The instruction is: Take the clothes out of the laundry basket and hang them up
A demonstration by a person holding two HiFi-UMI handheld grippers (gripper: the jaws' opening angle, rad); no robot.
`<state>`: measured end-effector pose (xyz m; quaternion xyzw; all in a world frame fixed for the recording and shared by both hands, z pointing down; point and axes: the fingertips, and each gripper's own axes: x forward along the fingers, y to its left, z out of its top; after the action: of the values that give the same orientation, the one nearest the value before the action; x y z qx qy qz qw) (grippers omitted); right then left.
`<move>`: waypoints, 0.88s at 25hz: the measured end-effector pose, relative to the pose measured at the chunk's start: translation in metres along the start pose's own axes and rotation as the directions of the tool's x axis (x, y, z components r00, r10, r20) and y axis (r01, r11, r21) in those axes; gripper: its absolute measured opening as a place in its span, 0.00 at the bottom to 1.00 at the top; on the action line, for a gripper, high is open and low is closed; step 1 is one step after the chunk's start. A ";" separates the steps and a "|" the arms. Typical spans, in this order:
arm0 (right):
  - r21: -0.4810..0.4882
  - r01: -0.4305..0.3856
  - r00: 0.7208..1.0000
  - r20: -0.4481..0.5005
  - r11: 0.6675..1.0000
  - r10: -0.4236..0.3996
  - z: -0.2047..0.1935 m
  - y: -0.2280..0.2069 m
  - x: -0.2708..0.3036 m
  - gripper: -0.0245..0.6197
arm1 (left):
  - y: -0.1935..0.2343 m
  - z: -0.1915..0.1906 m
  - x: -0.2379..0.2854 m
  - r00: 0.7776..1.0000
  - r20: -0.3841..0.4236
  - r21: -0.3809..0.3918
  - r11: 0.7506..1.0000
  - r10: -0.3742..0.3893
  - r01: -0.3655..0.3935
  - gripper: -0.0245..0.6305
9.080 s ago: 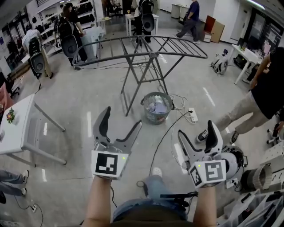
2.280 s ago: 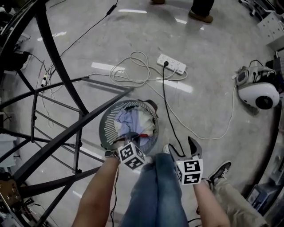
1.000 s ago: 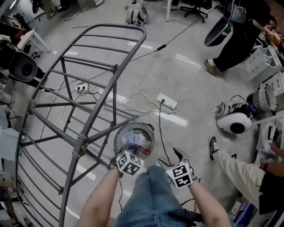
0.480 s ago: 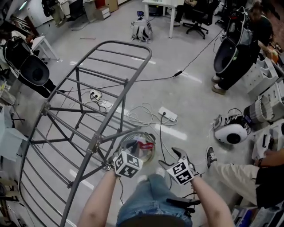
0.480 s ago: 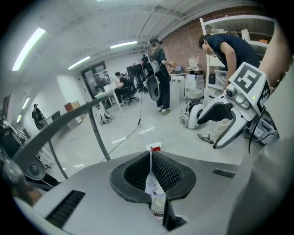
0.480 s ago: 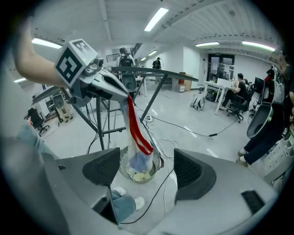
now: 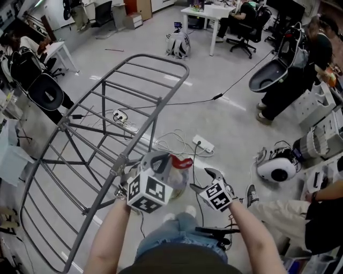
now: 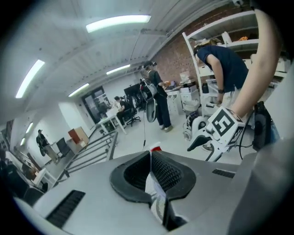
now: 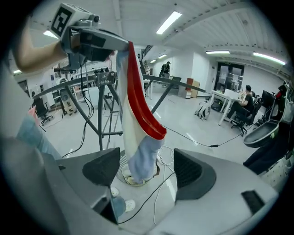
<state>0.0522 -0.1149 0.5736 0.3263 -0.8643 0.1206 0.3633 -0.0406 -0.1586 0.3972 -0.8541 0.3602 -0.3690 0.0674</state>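
Two grippers sit lowest in the head view, each held out in a bare-armed hand. The left gripper [image 8: 150, 158] has its jaws pinched together on a pale garment [image 9: 138, 119] with a red band, a fold of the cloth pressed between the pads. The garment hangs down from that grip, and its lower end dangles over the laundry basket [image 9: 123, 163]. The basket stands on the floor with more clothes inside; whether the cloth's end has cleared it I cannot tell.

The right gripper [image 9: 148, 169] is just beside the left one, on its right. Its jaws stand well apart and grip nothing. In its own view the hanging garment shows through the gap, beyond the pads and not touching them.

A grey metal drying rack [image 7: 123, 107] stretches away on the left. Past the garment a white power strip [image 7: 203, 143] lies among loose cables. Farther off are a backpack [image 7: 178, 45] and a white tabletop [image 7: 206, 12].
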 end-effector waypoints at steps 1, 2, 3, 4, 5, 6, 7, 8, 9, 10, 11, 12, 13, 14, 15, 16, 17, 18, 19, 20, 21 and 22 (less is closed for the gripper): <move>-0.007 0.000 1.000 0.005 1.000 0.000 0.004 -0.005 0.000 0.61 | 0.004 0.010 -0.006 1.000 0.016 0.024 1.000 0.004 -0.005 0.06; -0.015 0.000 1.000 0.011 1.000 0.000 0.009 -0.010 0.000 0.61 | 0.008 0.020 -0.011 0.999 0.031 0.049 0.999 0.008 -0.009 0.06; -0.025 0.000 1.000 0.019 1.000 0.001 0.014 -0.016 0.000 0.61 | 0.011 0.030 -0.017 0.999 0.045 0.074 0.997 0.010 -0.014 0.06; -0.035 0.002 1.000 0.028 0.999 -0.001 0.020 -0.023 0.000 0.61 | 0.013 0.039 -0.022 0.998 0.059 0.099 0.995 0.011 -0.016 0.06; -0.044 0.005 0.999 0.039 0.999 -0.004 0.027 -0.031 0.000 0.61 | 0.015 0.049 -0.027 0.997 0.073 0.125 0.992 0.009 -0.018 0.06; -0.055 0.010 0.999 0.048 0.998 -0.008 0.035 -0.038 -0.001 0.61 | 0.017 0.058 -0.033 0.996 0.085 0.151 0.988 0.008 -0.021 0.06; -0.067 0.015 0.998 0.056 0.998 -0.011 0.043 -0.045 0.000 0.61 | 0.019 0.066 -0.039 0.995 0.096 0.180 0.983 0.008 -0.025 0.06; -0.084 0.020 0.998 0.061 0.996 -0.015 0.050 -0.052 0.000 0.61 | 0.022 0.072 -0.045 0.995 0.103 0.210 0.977 0.009 -0.031 0.06; -0.104 0.025 0.998 0.062 0.994 -0.019 0.057 -0.058 0.001 0.60 | 0.024 0.078 -0.050 0.994 0.109 0.238 0.971 0.010 -0.036 0.06; -0.127 0.030 0.998 0.060 0.991 -0.022 0.063 -0.063 0.001 0.60 | 0.026 0.083 -0.055 0.994 0.113 0.261 0.964 0.010 -0.039 0.06; -0.151 0.030 0.998 0.058 0.988 -0.021 0.068 -0.066 0.002 0.59 | 0.027 0.087 -0.060 0.993 0.115 0.280 0.959 0.009 -0.041 0.06; -0.174 0.023 0.998 0.061 0.984 -0.013 0.073 -0.068 0.002 0.57 | 0.028 0.091 -0.064 0.993 0.116 0.295 0.954 0.009 -0.044 0.06; -0.198 0.008 0.998 0.068 0.980 0.006 0.078 -0.066 0.003 0.56 | 0.029 0.093 -0.067 0.993 0.116 0.307 0.951 0.012 -0.047 0.06; -0.224 -0.016 0.996 0.077 0.974 0.034 0.083 -0.060 0.005 0.55 | 0.030 0.095 -0.069 0.993 0.115 0.315 0.948 0.015 -0.051 0.06; -0.255 -0.043 0.994 0.088 0.966 0.067 0.088 -0.052 0.007 0.55 | 0.030 0.095 -0.072 0.993 0.113 0.319 0.946 0.017 -0.053 0.06; -0.289 -0.068 0.990 0.098 0.955 0.100 0.092 -0.043 0.011 0.55 | 0.031 0.094 -0.074 0.994 0.110 0.319 0.946 0.017 -0.052 0.06; -0.320 -0.089 0.986 0.106 0.943 0.129 0.096 -0.035 0.014 0.55 | 0.031 0.093 -0.076 0.994 0.106 0.318 0.947 0.016 -0.049 0.06; -0.341 -0.104 0.982 0.113 0.934 0.151 0.101 -0.027 0.019 0.55 | 0.031 0.092 -0.078 0.995 0.100 0.319 0.947 0.016 -0.047 0.06; -0.353 -0.116 0.978 0.120 0.928 0.168 0.106 -0.021 0.022 0.55 | 0.031 0.090 -0.080 0.995 0.094 0.321 0.946 0.017 -0.047 0.06; -0.358 -0.126 0.975 0.126 0.925 0.182 0.110 -0.016 0.025 0.54 | 0.033 0.088 -0.081 0.996 0.089 0.323 0.945 0.021 -0.049 0.06; -0.359 -0.139 0.972 0.127 0.923 0.196 0.114 -0.011 0.027 0.48 | 0.035 0.086 -0.083 0.996 0.086 0.322 0.945 0.026 -0.052 0.06; -0.362 -0.155 0.970 0.121 0.919 0.212 0.116 -0.005 0.027 0.43 | 0.039 0.083 -0.084 0.996 0.085 0.315 0.947 0.031 -0.056 0.06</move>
<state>-0.0225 -0.1835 0.5108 0.1822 -0.9247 -0.0277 0.3330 -0.0453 -0.1439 0.2739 -0.8379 0.3122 -0.3866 0.2260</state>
